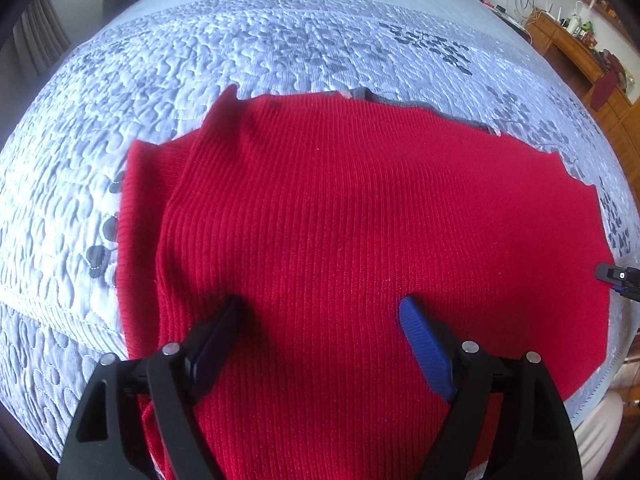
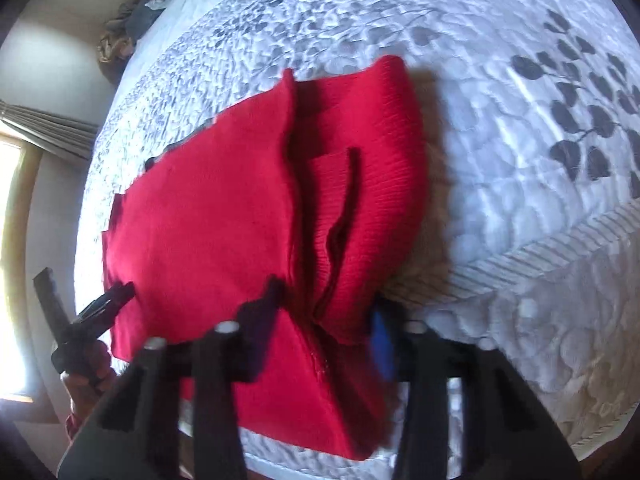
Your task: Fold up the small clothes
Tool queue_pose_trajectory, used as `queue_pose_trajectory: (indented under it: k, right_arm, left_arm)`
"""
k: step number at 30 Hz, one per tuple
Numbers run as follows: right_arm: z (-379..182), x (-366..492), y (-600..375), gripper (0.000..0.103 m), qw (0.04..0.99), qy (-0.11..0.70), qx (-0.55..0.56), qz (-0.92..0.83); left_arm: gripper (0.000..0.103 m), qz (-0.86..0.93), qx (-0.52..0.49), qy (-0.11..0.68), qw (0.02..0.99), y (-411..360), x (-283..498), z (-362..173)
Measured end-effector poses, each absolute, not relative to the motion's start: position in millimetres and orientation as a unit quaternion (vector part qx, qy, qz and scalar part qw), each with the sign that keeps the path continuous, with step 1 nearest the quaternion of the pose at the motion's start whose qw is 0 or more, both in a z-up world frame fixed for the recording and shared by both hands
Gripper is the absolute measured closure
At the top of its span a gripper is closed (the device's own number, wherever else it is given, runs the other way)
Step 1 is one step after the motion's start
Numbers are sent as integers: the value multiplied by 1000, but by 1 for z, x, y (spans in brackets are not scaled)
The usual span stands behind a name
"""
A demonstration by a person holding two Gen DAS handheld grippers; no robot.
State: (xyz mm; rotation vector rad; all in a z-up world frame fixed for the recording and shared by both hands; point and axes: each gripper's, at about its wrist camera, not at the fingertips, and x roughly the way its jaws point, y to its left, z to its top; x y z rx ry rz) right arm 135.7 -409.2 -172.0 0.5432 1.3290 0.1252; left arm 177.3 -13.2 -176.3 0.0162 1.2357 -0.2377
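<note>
While the red ribbed sweater (image 1: 360, 220) lies flat on the quilted bedspread (image 1: 200, 60), the left gripper (image 1: 320, 320) hovers open above it. In the right wrist view, the right gripper (image 2: 324, 320) straddles the folded-over sleeve (image 2: 360, 184), jaws apart, probably to press it flat.

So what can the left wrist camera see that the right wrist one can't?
Only the left wrist view shows the wooden dresser cluttered with small items, and the red garment's ribbed knit close up. Only the right wrist view shows the window with its curtain, and the garment's folded flaps. Both show the red garment on the quilted bedspread, with each open tool over it.
</note>
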Motion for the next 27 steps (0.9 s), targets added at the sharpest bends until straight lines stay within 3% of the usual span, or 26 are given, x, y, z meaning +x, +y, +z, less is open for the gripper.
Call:
queue_pose_trajectory:
  k: [9,15,22,27]
  right_arm:
    - [-142,141,-388,82,767,607,204,25]
    - [-88,153,-351,82,791,588,166,43]
    - [-47,180,-264,82,805,574,115,101]
    - [-54,195,-189,82,794,584,76,148]
  left_arm:
    - [17,-116,13,589,800,-14,183,-180]
    - [17,-124,2,570,812,6,186,-146]
    - [17,-114,-49,554,823,59,192,-128]
    - [17,-103,-60,555,823,78,193,-133]
